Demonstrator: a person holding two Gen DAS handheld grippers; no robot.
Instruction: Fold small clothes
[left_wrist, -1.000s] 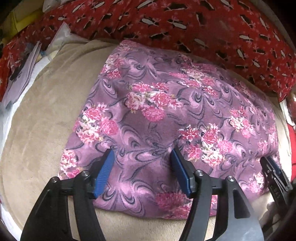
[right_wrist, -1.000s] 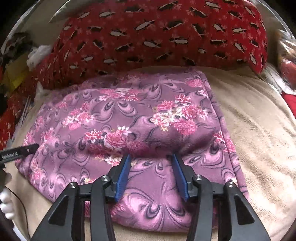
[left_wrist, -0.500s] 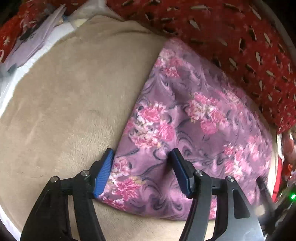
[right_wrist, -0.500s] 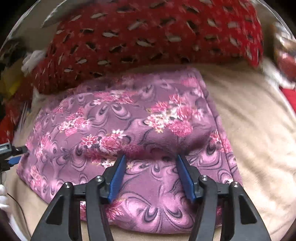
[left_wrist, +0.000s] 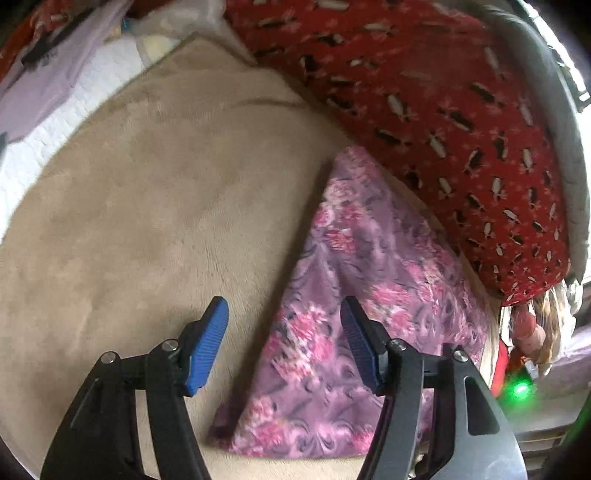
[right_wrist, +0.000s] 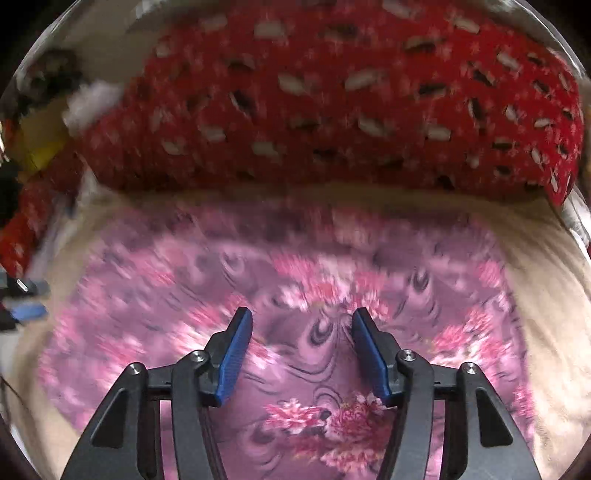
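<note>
Beige plush blanket (left_wrist: 147, 206) covers the surface, and the cloth (left_wrist: 354, 332), purple with pink flowers, lies folded flat on it. Nearest, the left gripper (left_wrist: 284, 345) hangs over the cloth's left edge, jaws wide apart and holding nothing; one pad is above bare blanket, the other above the cloth. The right gripper (right_wrist: 301, 352) is over the cloth's middle, its jaws having just been opening, spread with nothing pinched between them. Beyond the cloth, touching its far edge, a red patterned pillow (right_wrist: 332, 110) lies.
</note>
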